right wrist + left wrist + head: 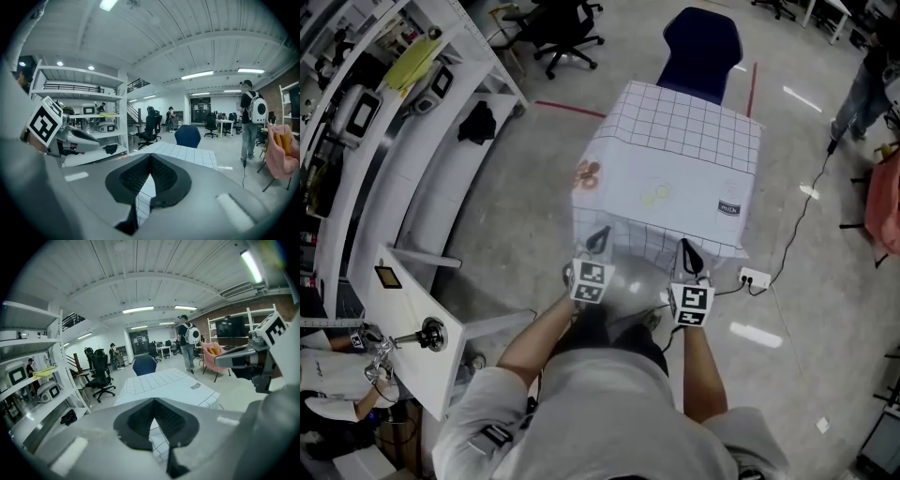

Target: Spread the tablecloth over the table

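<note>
Gripping the tablecloth point(675, 159) by its near hem, we have both grippers clenched on the fabric. The left gripper point(598, 238) bites it toward the tabletop's near-left corner. The right gripper point(687, 251) bites it further along the same near edge, short of the near-right corner. Each gripper view shows its jaws closed together with a strip of the gridded cloth running down between the pads, so neither gripper is empty.

The cloth already lies across the whole tabletop, which is hidden beneath it, and it drapes down the left and right sides. Its far end reaches the edge beside the blue chair point(701, 42). We judge the spreading to be nearly done, with only the near side left to settle.

Holding at two points set well apart along the near edge makes sense. It keeps the hem stretched between the grippers, so a pull toward us runs evenly through the sheet and smooths it instead of bunching it at one point. Both grippers sit level with each other at that edge, which should keep the grid lines square to the tabletop.

The risk we see is uneven pulling: one side drawn harder would skew the grid and drag the far hem off the edge nearest the chair.
</note>
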`<action>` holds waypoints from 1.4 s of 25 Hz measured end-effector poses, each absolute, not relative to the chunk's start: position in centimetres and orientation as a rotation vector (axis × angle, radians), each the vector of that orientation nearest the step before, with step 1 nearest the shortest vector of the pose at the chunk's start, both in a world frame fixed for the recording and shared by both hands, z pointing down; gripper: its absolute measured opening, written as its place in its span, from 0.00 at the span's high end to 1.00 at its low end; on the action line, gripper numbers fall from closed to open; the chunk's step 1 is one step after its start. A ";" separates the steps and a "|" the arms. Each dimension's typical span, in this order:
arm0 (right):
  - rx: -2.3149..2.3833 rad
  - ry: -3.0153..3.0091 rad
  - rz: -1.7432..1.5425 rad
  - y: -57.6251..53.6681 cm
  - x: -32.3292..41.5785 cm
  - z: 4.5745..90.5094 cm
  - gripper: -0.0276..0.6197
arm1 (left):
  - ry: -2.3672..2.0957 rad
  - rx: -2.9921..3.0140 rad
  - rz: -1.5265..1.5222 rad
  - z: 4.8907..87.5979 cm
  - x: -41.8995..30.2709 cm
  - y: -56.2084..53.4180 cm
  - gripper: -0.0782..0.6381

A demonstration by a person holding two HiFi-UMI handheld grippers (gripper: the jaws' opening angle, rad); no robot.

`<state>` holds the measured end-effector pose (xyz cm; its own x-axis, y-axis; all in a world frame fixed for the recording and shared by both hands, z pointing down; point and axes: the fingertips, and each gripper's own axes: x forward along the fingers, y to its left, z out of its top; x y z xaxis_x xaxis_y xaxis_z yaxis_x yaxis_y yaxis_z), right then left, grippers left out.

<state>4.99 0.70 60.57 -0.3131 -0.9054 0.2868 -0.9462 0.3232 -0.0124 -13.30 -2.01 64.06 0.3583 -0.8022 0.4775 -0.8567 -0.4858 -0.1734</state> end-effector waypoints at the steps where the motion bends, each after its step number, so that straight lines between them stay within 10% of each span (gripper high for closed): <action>1: 1.669 -2.367 0.264 0.5 4.4 60.8 0.95 | -1.537 2.495 0.782 64.3 -13.7 -2.2 0.86; 35: 1.476 -2.125 0.504 -12.7 -15.9 72.8 0.95 | -0.937 2.421 1.342 91.3 -31.8 -17.5 0.72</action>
